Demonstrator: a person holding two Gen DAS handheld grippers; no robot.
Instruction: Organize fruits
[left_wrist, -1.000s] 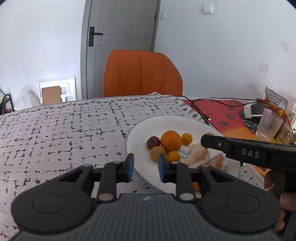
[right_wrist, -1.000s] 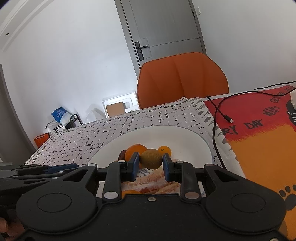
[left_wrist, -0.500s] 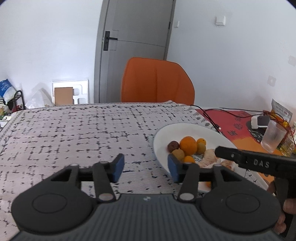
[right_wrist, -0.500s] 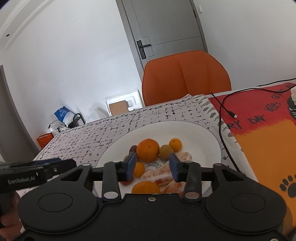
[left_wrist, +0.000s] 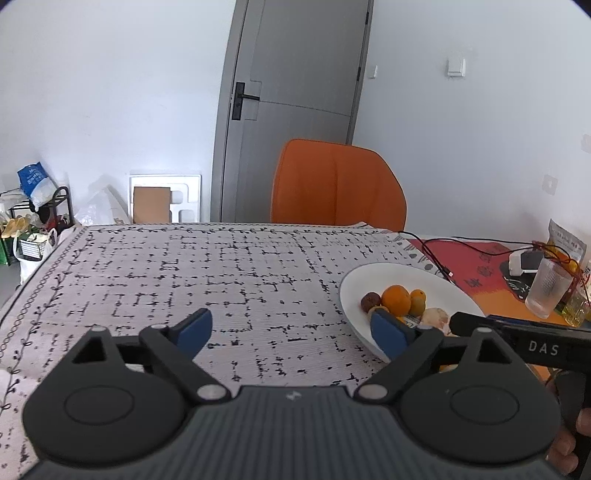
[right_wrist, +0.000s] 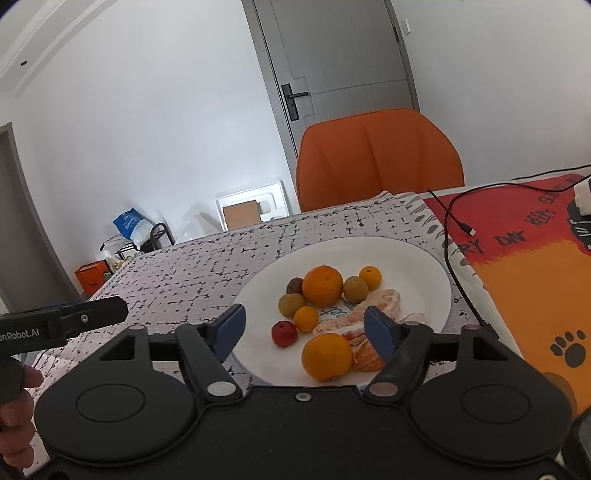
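Orange and brown round fruits (right_wrist: 322, 286) sit together on the big white round plate (right_wrist: 413, 258), both the left claw (left_wrist: 291, 328) and right claw (right_wrist: 304, 328) are wide open and hold nothing, so any next grab should go slowly and softly.

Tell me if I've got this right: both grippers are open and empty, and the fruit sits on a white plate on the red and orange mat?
Not quite. Both the left gripper and right gripper are open and empty, but the white plate rests on the black-and-white patterned tablecloth, not the red and orange mat beside it. The right wrist view shows this.
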